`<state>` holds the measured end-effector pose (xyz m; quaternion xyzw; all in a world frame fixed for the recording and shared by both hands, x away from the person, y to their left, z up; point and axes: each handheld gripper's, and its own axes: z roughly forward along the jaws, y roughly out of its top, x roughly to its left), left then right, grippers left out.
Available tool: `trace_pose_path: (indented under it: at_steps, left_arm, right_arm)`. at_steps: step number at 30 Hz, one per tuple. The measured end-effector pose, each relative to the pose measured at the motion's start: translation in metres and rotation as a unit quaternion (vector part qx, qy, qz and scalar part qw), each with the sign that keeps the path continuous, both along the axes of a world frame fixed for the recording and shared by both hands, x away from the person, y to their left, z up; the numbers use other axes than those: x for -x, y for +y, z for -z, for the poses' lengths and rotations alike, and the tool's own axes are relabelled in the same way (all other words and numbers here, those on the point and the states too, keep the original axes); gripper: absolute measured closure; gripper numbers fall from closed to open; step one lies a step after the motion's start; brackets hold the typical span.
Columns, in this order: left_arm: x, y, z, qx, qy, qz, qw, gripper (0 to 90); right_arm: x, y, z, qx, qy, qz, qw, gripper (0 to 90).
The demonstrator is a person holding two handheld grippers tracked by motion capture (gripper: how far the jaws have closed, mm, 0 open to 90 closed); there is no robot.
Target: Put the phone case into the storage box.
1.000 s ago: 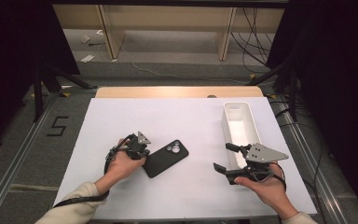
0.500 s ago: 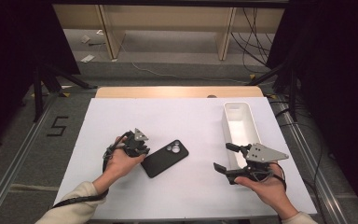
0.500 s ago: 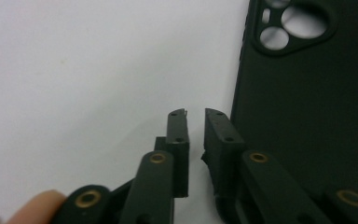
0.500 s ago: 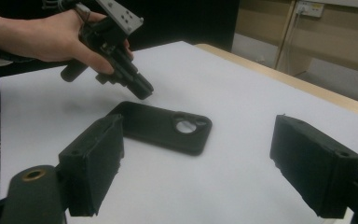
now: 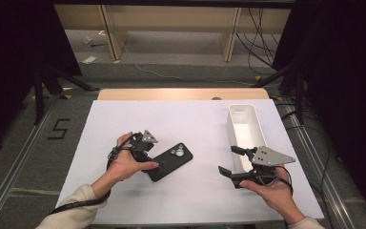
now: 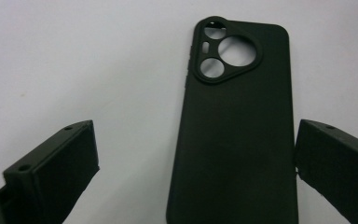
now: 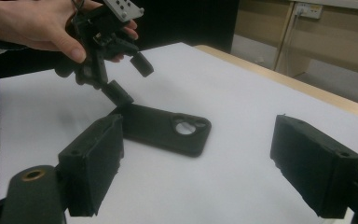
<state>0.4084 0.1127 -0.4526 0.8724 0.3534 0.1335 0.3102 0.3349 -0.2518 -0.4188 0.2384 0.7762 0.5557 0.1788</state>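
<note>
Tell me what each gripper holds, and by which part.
Nothing. The left gripper, jaws just opened, straddles the black phone case without pressing it; the right gripper is open and empty.

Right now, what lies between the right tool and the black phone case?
Nothing: in the high view, only bare white tabletop separates the right tool from the phone case. The right gripper view shows the same.

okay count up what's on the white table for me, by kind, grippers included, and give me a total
Phone case: 1, black, lying flat
Bin: 1, white
Grippers: 2, left gripper by the phone case with jaws just opened, right gripper open beside the bin
Total: 4
</note>
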Motion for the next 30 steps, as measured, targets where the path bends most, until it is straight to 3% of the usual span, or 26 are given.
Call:
trace_pose_path:
  at_steps: [13,30]
  left_arm:
    - [0.001,-0.022,0.009,-0.042,0.020,0.048,0.9978,0.0]
    - [-0.005,-0.030,0.021,-0.076,0.037,0.056,0.9948,0.3]
  right_arm:
    - [0.000,0.000,0.000,-0.001,0.000,0.001,1.0000,18.3]
    - [0.000,0.000,0.000,0.000,-0.001,0.001,1.0000,18.2]
